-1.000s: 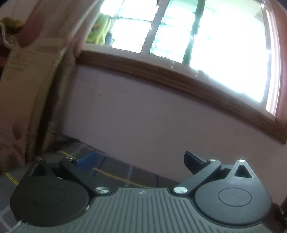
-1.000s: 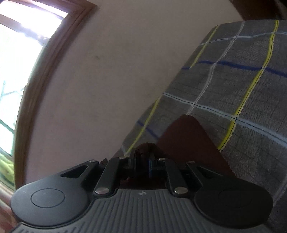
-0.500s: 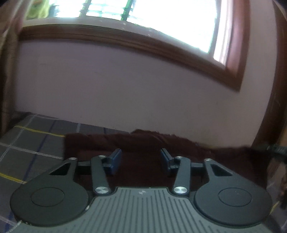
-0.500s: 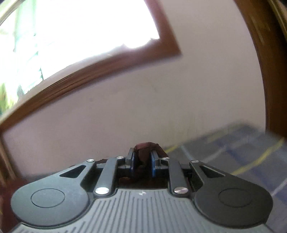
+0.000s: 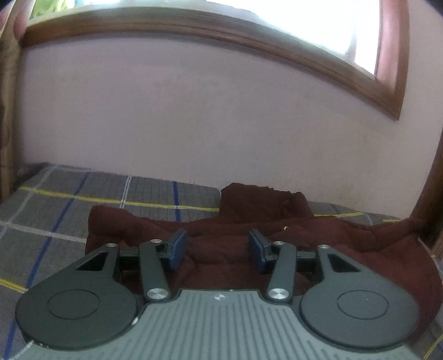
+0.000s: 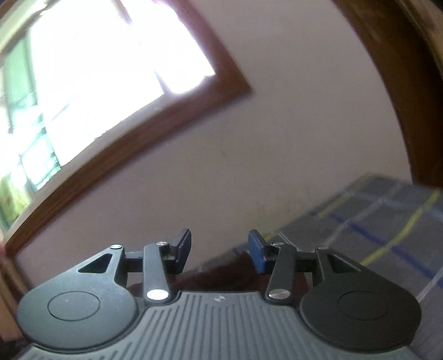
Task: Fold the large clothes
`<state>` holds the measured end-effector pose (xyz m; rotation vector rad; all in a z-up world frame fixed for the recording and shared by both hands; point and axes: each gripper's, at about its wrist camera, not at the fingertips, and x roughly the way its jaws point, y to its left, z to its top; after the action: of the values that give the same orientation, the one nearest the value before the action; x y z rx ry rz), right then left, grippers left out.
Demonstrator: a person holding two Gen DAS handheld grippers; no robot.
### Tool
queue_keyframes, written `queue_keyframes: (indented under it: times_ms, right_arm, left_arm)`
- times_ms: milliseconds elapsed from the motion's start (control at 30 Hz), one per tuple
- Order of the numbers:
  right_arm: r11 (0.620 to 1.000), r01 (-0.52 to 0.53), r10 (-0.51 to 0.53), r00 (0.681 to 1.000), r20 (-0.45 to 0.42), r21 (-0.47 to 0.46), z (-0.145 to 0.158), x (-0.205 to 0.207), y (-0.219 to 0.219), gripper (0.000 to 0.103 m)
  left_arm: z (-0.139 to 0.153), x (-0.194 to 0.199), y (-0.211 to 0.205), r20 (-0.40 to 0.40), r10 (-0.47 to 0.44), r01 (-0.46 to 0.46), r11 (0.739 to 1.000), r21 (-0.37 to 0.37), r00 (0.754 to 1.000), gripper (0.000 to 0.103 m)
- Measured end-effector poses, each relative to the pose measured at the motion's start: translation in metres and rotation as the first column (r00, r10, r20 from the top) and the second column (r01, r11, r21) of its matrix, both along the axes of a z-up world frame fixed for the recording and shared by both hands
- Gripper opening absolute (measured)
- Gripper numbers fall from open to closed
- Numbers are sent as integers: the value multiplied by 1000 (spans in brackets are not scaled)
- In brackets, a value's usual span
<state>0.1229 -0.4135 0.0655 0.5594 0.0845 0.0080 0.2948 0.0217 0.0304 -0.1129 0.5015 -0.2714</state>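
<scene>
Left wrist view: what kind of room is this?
Likely a bedroom: a plaid bedsheet with a maroon garment lying on it, against a pinkish wall under a wood-framed window.

Window [image 5: 304, 25] blown out, backlit; room dim. Right wrist view motion-blurred, esp. bedsheet [image 6: 373, 221]. Fisheye bends edges.
</scene>
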Motion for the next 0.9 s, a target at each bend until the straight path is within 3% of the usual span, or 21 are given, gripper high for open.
queue_keyframes:
  times_ms: [100, 200, 267, 400, 533, 667, 767, 900]
  right_arm:
    - [967, -105, 101, 994, -28, -233, 14, -8, 40, 42]
    - [872, -198, 163, 980, -115, -448, 7, 8, 85, 35]
    - [811, -238, 169, 970, -176, -534, -4, 29, 107, 34]
    - [779, -285, 144, 948, -284, -558, -26, 80, 120, 31]
    - [804, -329, 154, 920, -362, -496, -41, 115, 114, 29]
    - [850, -383, 213, 878, -429, -362, -51, 129, 103, 29]
    - [867, -403, 253, 864, -436, -295, -60, 140, 91, 29]
    - [865, -397, 260, 877, -404, -307, -76, 151, 95, 29]
  left_arm:
    - [-6, 7, -1, -16, 17, -17, 1000, -9, 1000, 50]
    - [-6, 11, -4, -27, 45, -45, 999, -3, 999, 50]
    - [-9, 15, -6, -39, 61, -61, 998, 13, 997, 51]
    - [-15, 27, -6, -55, 91, -88, 994, 58, 994, 55]
    - [-23, 42, 3, -97, 118, -114, 993, 42, 988, 58]
    - [-31, 53, 4, -110, 127, -122, 991, 58, 986, 59]
    - [-37, 56, 3, -103, 133, -126, 989, 74, 986, 60]
    - [-45, 60, -1, -81, 146, -139, 987, 85, 986, 62]
